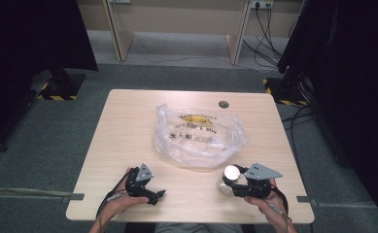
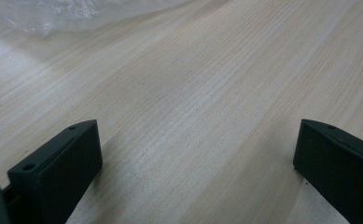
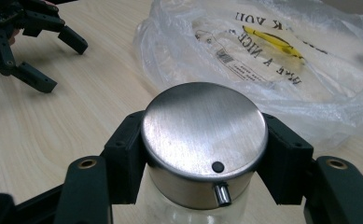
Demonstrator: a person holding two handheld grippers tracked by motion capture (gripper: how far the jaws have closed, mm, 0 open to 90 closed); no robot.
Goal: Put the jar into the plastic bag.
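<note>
A pale wooden table (image 1: 128,121) carries the scene, set on grey carpet with dark curtains to either side; near its middle lies a crumpled clear plastic bag (image 1: 198,136) with yellow and black print on it, its mouth not plainly readable in the high view; in front of the bag, toward the person's right, stands a glass jar with a brushed steel lid (image 3: 203,123), a small spout and a dark dot at the lid's near edge; the right gripper (image 1: 235,182) has its two black jaws pressed against opposite sides of that lid, so it is clamped on the jar, which appears to stand on the tabletop just short of the bag; the left gripper (image 1: 150,190) rests low over bare wood at the person's left, well apart from the jar, its jaws spread wide with nothing between them; the step in hand looks like the grasp of the jar ahead of packing it; the next move probably calls for the free gripper to catch and lift an edge of the bag so that an opening forms, while the jar is raised upright and carried forward into it.
</note>
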